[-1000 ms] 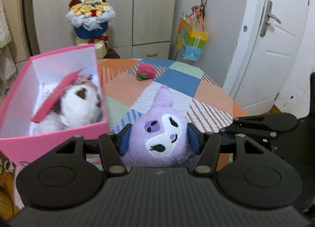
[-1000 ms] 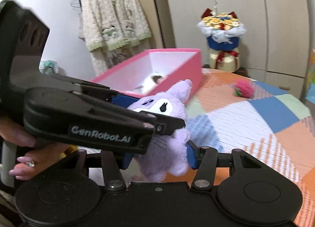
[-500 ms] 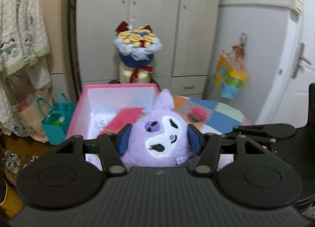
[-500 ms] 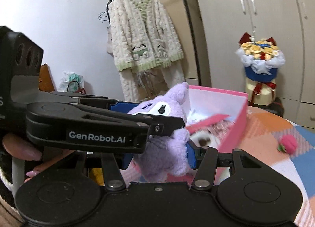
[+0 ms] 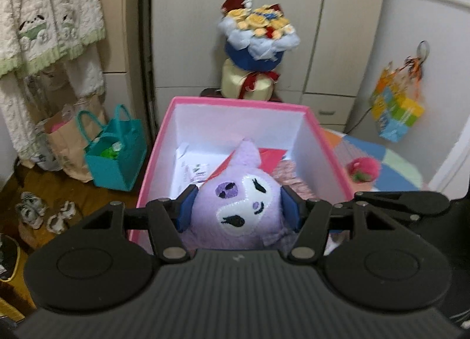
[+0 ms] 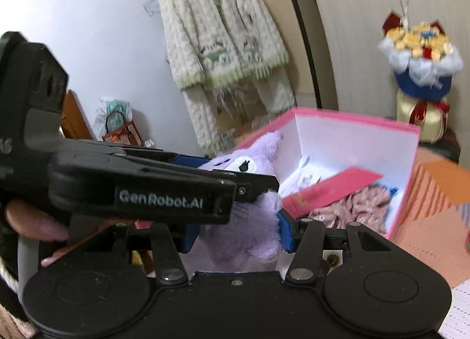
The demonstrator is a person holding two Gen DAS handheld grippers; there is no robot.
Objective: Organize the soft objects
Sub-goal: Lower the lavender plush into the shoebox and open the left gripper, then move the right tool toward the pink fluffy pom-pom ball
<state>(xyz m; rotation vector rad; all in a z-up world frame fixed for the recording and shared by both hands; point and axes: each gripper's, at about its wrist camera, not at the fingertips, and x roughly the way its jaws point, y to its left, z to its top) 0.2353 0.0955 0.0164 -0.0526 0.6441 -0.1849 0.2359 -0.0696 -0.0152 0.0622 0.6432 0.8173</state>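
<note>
Both grippers hold one purple plush toy with a white face [image 5: 241, 206] over the near end of a pink box with white inner walls [image 5: 323, 145]. My left gripper [image 5: 238, 212] is shut on the plush's head. My right gripper [image 6: 235, 231] is shut on its lower body [image 6: 246, 239], just below the left gripper. The box [image 6: 408, 168] holds papers, a red card [image 6: 332, 189] and a pinkish soft item [image 6: 352, 206]. A small pink plush ball [image 5: 364, 168] lies on the patchwork table right of the box.
The table has a patchwork cloth [image 5: 393, 168]. A flower bouquet [image 5: 258, 45] stands behind the box by the wardrobe. A teal bag [image 5: 117, 157] and paper bag sit on the floor at left. A knitted cardigan [image 6: 223, 39] hangs on the wall.
Both grippers carried the purple plush leftward from the table and lower, to above the pink box. The box now fills the middle of both views.
</note>
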